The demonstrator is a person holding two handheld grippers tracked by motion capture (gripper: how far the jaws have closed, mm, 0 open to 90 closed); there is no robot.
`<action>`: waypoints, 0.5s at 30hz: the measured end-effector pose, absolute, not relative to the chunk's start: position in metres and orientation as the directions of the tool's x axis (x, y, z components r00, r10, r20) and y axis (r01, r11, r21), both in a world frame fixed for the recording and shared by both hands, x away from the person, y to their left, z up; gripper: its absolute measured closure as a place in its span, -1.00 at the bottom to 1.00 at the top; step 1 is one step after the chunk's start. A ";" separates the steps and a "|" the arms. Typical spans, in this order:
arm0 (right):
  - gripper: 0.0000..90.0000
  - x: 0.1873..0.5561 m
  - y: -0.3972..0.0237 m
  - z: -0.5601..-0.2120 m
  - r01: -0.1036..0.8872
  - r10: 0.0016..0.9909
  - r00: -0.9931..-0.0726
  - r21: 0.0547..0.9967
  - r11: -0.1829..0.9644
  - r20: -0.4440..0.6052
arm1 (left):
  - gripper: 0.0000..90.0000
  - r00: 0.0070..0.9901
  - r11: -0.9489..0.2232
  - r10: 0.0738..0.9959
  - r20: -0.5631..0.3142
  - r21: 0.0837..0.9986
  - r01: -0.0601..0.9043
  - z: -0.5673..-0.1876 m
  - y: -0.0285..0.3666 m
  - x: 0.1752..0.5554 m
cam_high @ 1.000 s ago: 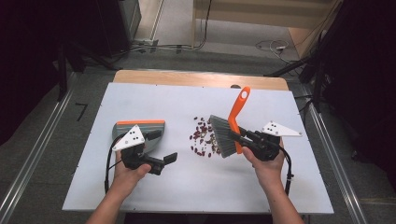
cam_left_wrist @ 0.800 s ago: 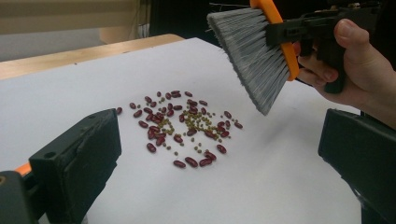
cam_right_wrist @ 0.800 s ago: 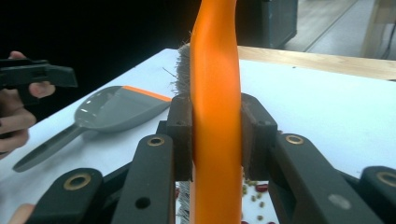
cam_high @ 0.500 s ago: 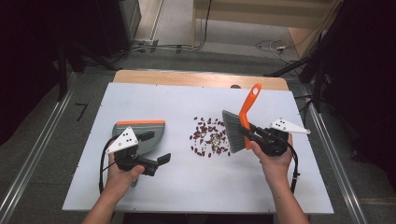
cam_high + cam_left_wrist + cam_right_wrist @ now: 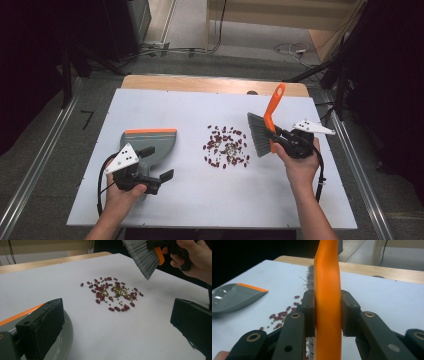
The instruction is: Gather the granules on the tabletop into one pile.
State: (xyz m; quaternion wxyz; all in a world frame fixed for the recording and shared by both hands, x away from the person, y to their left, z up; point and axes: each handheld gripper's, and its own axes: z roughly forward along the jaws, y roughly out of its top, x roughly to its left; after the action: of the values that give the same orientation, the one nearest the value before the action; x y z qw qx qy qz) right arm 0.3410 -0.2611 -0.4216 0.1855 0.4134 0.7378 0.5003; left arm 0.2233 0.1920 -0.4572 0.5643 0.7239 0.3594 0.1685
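Table (image 5: 150, 210): white top, wooden strip along far edge.
Dustpan (image 5: 150, 145): grey, orange lip on far edge; flat on table at left, well apart from spill; also seen at left of right gripper view (image 5: 234, 296).
Hand brush (image 5: 264, 131): orange handle angled up and away, grey bristles toward spill, raised just right of it; bristles clear of table in left gripper view (image 5: 143, 257).
Left gripper (image 5: 157, 165): at near end of dustpan; jaws spread wide, nothing pinched between them.
Right gripper (image 5: 327, 315): pads clamped on either side of orange brush handle.
Spill (image 5: 225, 146): loose patch of red kidney beans with small green beans in middle, mid-table between dustpan and brush.
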 end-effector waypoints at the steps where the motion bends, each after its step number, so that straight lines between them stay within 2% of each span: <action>1: 0.51 0.344 -0.261 -0.421 0.429 0.795 -0.591 0.888 0.166 0.136 | -1.00 0.682 -0.103 0.713 -0.160 0.939 0.329 -0.457 0.194 0.223; 7: 0.51 0.360 -0.259 -0.421 0.425 0.788 -0.611 0.872 0.244 0.077 | -1.00 0.652 -0.085 0.740 -0.164 0.939 0.333 -0.461 0.203 0.219; 15: 0.51 0.378 -0.245 -0.426 0.478 0.791 -0.612 0.806 0.350 0.019 | -1.00 0.634 -0.071 0.754 -0.172 0.938 0.339 -0.464 0.209 0.222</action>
State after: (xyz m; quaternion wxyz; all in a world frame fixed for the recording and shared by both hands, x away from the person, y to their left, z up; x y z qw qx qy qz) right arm 0.3782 -0.2447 -0.4259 0.1911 0.3968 0.7991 0.4091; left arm 0.2219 0.2088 -0.4635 0.5617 0.7082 0.3858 0.1845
